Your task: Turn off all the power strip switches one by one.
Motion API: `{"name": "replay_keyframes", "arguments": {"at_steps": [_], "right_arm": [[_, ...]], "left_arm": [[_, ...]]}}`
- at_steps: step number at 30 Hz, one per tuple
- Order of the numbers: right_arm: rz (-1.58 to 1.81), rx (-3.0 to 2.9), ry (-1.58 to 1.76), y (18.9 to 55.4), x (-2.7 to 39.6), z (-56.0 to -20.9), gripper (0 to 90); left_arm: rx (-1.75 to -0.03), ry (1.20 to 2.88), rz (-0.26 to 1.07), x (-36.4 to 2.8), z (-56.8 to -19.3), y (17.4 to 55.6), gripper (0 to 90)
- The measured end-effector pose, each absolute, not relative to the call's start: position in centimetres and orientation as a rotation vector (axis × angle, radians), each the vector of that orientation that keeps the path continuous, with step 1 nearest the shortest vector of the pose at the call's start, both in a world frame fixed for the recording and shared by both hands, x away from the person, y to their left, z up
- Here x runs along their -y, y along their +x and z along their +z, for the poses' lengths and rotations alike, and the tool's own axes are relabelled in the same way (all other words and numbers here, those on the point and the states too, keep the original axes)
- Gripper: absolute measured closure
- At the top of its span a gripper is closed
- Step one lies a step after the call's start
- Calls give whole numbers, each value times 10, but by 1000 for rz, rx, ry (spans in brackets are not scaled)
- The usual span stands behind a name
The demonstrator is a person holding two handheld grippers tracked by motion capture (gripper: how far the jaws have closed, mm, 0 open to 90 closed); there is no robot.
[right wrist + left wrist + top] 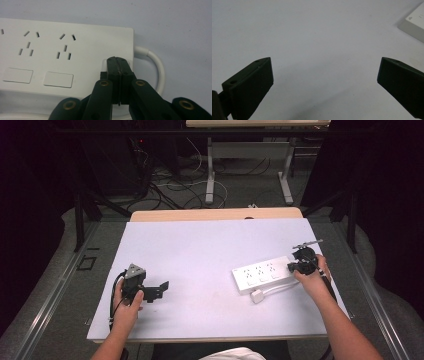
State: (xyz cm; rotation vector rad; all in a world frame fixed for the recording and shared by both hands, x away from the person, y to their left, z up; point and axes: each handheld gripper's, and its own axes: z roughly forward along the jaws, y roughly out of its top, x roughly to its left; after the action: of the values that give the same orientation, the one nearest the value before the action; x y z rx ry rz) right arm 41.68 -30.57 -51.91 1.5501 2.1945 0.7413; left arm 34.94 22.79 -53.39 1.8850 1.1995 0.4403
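Observation:
A white power strip (262, 274) lies on the right half of the pale table (200, 245), with its white cord (280, 288) looping to a square plug (257, 296) in front of it. My right gripper (293, 266) is shut, with nothing between its jaws. In the right gripper view its tips (119, 61) touch the top of the strip (75, 37) at the cord end, over a button beside two other rocker buttons (58, 79). The cord (158, 66) curves off there. My left gripper (161, 290) is open above bare table at the left (325, 75). A corner of the strip (415, 23) lies far ahead of it.
The wooden far edge of the table (215, 214) lies beyond the pale sheet. Behind it, a second table's legs (210, 175) stand on a floor strewn with cables (170, 185). Dark frame bars (79, 215) flank both sides.

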Motion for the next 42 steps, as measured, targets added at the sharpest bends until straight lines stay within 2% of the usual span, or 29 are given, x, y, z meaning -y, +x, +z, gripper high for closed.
{"name": "replay_keyframes", "arguments": {"at_steps": [18, 24, 42], "right_arm": [[645, -2181, 1480, 413, 294, -521, 900], [819, -2118, 1651, 415, 311, -520, 900], [886, -2071, 1617, 399, 302, -517, 900]], "left_arm": [[-1198, 1892, 439, -227, -534, 349, 2], [-1202, 1892, 437, -228, -534, 350, 2], [-1197, 1915, 413, -228, -534, 351, 2]]}}
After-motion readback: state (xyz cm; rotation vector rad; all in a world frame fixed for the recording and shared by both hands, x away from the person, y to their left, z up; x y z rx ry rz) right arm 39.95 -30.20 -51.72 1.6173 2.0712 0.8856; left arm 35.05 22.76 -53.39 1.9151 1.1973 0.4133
